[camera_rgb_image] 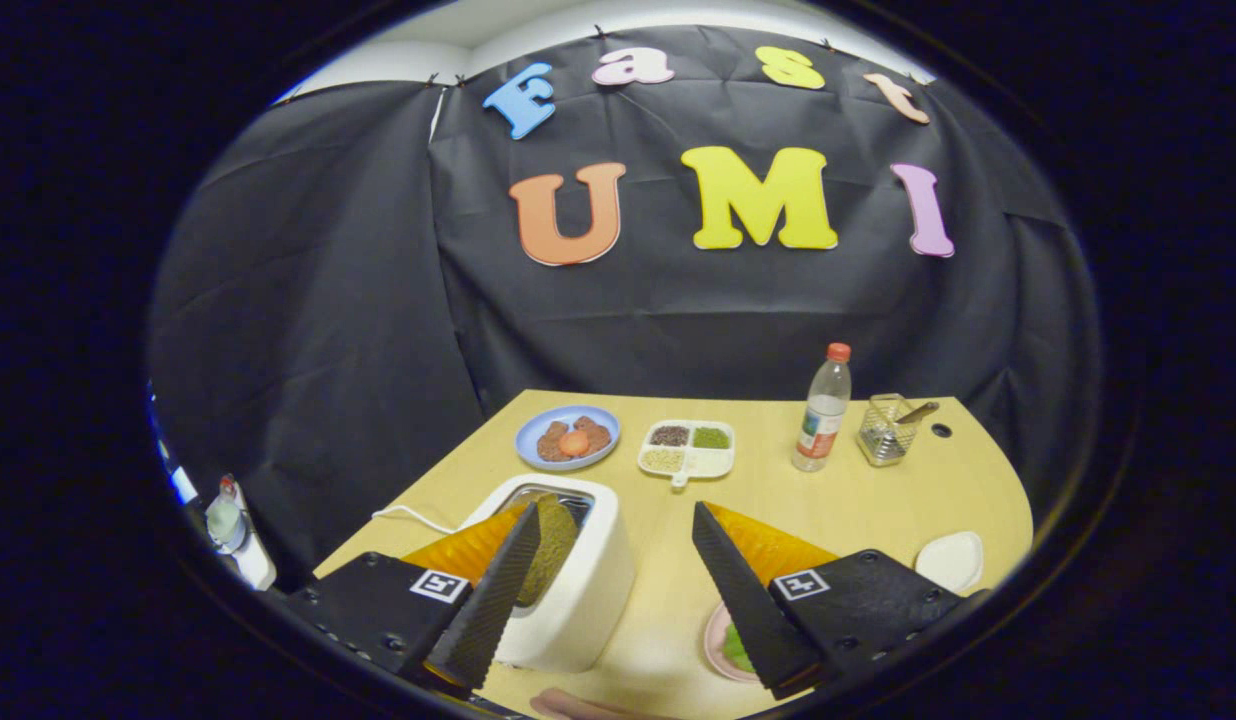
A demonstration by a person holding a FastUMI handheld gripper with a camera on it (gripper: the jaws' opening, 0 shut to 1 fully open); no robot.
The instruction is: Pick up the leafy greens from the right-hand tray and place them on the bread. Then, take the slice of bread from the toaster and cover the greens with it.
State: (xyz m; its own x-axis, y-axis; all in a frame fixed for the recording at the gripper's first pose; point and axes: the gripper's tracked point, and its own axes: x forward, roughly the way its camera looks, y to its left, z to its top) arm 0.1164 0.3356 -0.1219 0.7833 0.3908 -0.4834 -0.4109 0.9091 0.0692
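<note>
My gripper (616, 512) hangs open above the near part of the table, nothing between its fingers. A white toaster (578, 610) stands just behind the left finger, and a dark slice of bread (558, 540) sticks up out of its slot, right beside that finger's tip. Under the right finger lies a small pink plate (716, 640) with leafy greens (735, 648) on it, mostly hidden by the finger. What lies beneath the greens I cannot tell.
Beyond the fingers are a blue plate (530, 452) with food, a divided white dish (716, 464) of grains, a plastic bottle (823, 410) and a glass holder (886, 432). A white tray (950, 560) sits at the right edge. The toaster's cord (410, 517) trails left.
</note>
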